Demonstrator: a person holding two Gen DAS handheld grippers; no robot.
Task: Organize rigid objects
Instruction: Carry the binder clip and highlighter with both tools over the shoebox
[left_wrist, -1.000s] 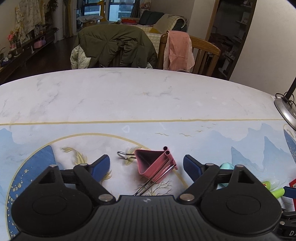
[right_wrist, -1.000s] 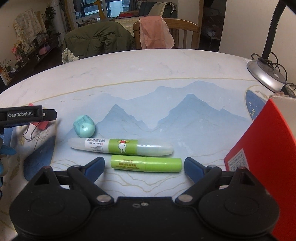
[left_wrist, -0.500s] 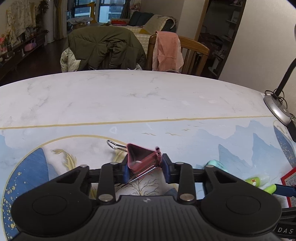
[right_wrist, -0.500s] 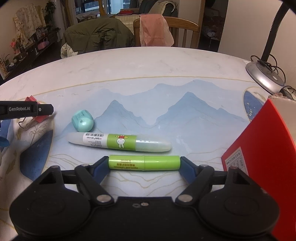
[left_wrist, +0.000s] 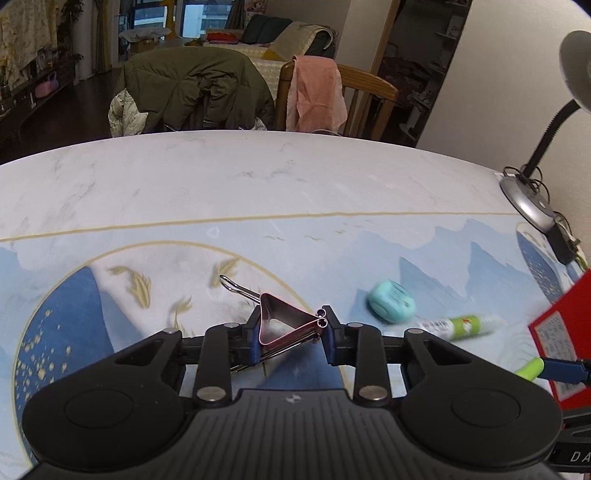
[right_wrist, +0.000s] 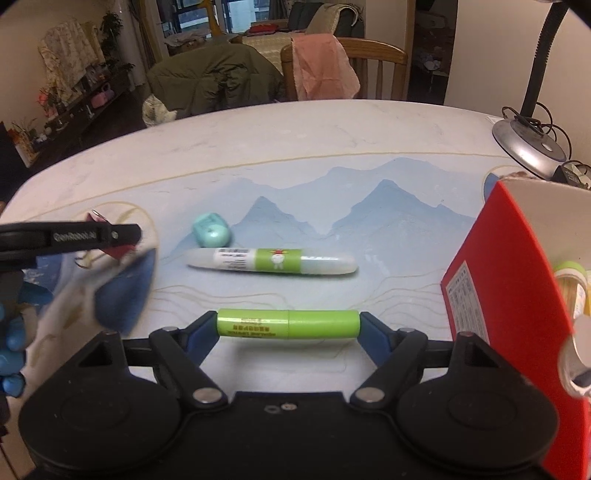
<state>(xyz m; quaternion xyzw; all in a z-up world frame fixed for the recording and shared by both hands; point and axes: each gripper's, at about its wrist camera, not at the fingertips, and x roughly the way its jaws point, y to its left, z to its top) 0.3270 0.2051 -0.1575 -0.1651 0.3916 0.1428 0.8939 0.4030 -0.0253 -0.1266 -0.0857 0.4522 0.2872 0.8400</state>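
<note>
**Both grips loaded, nothing boxed from this pair yet**

Left hand-held gripper (left_wrist: 290, 338): closed on the pink binder clip (left_wrist: 286, 326), pads on either side of the triangular body. One wire handle juts forward and left; the other trails under the jaws. Clip looks to be just off the tabletop (left_wrist: 258, 184), though I can't be sure from this angle.

Right hand-held gripper (right_wrist: 288, 330): closed end-to-end on the green tube (right_wrist: 288, 324), one pad at each cap end, tube lying crosswise to the fingers. Whether it is lifted or resting on the surface, I cannot tell.

Loose beyond the grips: a white-and-green glue pen (right_wrist: 271, 261) lying flat, and a small teal eraser-like block (right_wrist: 212, 232) just behind its left end. Neither is touched.

Red box (right_wrist: 517, 295) stands at my right, near the held tube. Its open side faces me; a roll with a green-yellow rim (right_wrist: 570, 275) sits inside, so some sorting seems done already.

Progress, my judgement: roughly midway. Two items gripped and needing to go to the box; two more on the tabletop to fetch after. The clip has the longer trip, across the glue pen and the block.

Writing:
- "GenRobot.AI" on the side of the left gripper as seen from the right wrist, blurred.
- "DA…" at the lower right edge of the left view, cut off.
- Barcode and a cartoon figure on the glue pen; small print unreadable.
- Dark print on the green tube, unreadable.
- White label on the red box, text too small.

Desk lamp base (right_wrist: 528, 146) at far right, well apart from the work.
</note>
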